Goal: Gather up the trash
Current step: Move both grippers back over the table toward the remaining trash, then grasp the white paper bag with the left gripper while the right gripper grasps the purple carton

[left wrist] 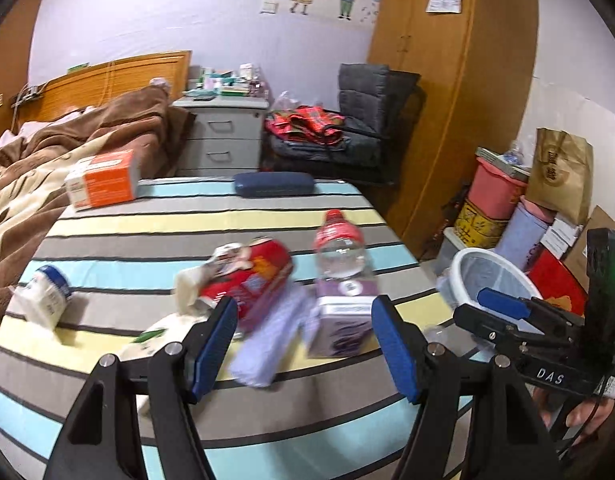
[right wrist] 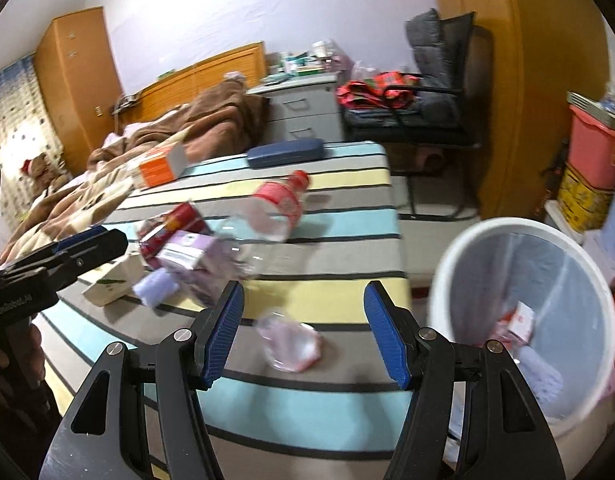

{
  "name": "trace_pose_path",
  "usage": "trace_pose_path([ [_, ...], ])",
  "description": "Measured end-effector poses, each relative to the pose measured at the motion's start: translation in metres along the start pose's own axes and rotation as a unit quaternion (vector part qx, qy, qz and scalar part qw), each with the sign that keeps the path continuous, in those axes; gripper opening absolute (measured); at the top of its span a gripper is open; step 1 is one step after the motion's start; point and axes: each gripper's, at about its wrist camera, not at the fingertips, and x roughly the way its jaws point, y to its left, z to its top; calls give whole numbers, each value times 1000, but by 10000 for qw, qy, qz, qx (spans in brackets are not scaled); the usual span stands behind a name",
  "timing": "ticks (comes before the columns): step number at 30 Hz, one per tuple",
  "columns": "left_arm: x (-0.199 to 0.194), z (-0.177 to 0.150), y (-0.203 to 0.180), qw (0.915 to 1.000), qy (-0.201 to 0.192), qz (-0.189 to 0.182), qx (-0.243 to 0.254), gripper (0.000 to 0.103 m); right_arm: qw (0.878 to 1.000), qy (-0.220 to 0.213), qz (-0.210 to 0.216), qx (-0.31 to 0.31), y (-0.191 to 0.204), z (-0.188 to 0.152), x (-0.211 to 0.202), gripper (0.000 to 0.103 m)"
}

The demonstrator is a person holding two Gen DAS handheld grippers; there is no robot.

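Left gripper [left wrist: 305,344]: held above the near part of the striped bed, jaws parted, nothing clasped between the blue pads.
Right gripper [right wrist: 303,334]: also held with jaws apart and empty; seen above the bed's near corner, just beside the bin.
Bed [left wrist: 179,228]: covered by a sheet striped in blue, yellow and grey; the trash is scattered on it.
Purple carton [left wrist: 341,320]: lies just beyond the left gripper's tips, nearer the right-hand pad; blurred.
Bottle [left wrist: 339,248]: clear, red cap and label, lying behind the carton, touching or nearly touching it.
Red pack [left wrist: 251,276]: lies ahead of the left-hand pad of the left gripper, beside crumpled white paper [left wrist: 191,288].
Lilac cloth [left wrist: 267,344]: seen between the left gripper's pads in the picture, lying on the sheet below them; blurred.
White jar [left wrist: 47,292]: blue lid, on its side, well to the left of the left gripper.
Orange box [left wrist: 103,180]: at the far left edge of the sheet, well apart from both grippers.
Blue case [left wrist: 273,185]: at the far end of the sheet.
Crumpled wrapper [right wrist: 289,340]: clear with pink, lying on the sheet between the right gripper's pads as seen from its camera; contact cannot be told.
Bin [right wrist: 459,256]: white, lined, standing off the bed's corner to the right of the right gripper; some trash is already inside.
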Motion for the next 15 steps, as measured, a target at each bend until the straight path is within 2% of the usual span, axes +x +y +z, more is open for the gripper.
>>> trace_pose_path([
  [7, -2, -9, 38, 9995, 141, 236, -150, 72, 9981, 99, 488, -373, 29, 5, 20, 64],
  [15, 2, -25, 69, 9973, 394, 567, -232, 74, 9950, 196, 640, -745, 51, 14, 39, 64],
])
